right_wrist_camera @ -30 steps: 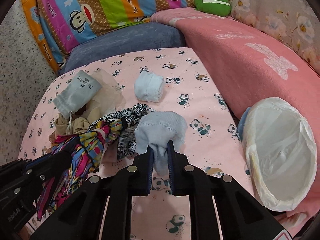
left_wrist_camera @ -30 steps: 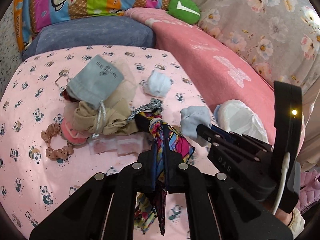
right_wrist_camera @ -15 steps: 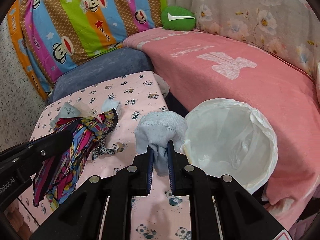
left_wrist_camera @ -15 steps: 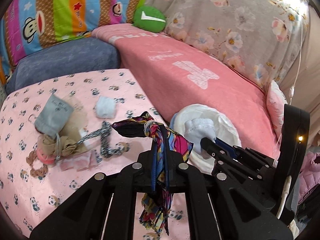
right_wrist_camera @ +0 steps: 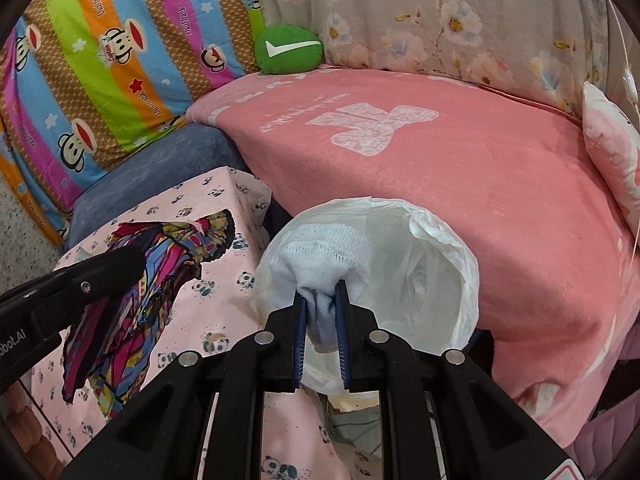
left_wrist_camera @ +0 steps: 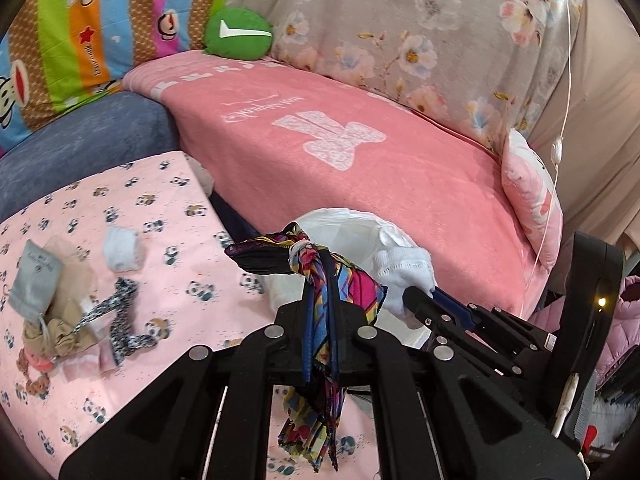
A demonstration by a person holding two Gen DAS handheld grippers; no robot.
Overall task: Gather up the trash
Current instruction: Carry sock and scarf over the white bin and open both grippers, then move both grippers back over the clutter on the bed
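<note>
Your right gripper [right_wrist_camera: 322, 300] is clamped on a pale blue-white knitted sock [right_wrist_camera: 320, 258], its ribbed cuff bunched into a soft lump above the blue pads. Your left gripper [left_wrist_camera: 320, 300] is pinched tight on a thin, multicoloured patterned cloth [left_wrist_camera: 320, 280], glossy and crumpled, knotted near the top and hanging in loose folds below the black fingers. On the side of that gripper you can read part of a white word ending in "obot.AI".

Just past the sock sits the bin [right_wrist_camera: 448, 264], round-mouthed and lined with a crinkled translucent white plastic bag; the sock hangs at its near rim, and the cloth is beside it over the table edge.

To your left is the table [left_wrist_camera: 132, 208], covered in a smooth pink sheet printed with small pandas. On it lie a rolled white sock [left_wrist_camera: 120, 242], a grey drawstring pouch [left_wrist_camera: 34, 276] with small unreadable print, a black-and-white speckled strap [left_wrist_camera: 120, 316] and a beige wad of fabric [left_wrist_camera: 52, 332].

Beyond lies a fuzzy pink blanket [right_wrist_camera: 460, 168] with a white bow motif and script too faint to read. Farther back rests a round green cushion [right_wrist_camera: 290, 50] bearing a white swoosh, beside a striped monkey-print cover lettered "Paul Frank".
</note>
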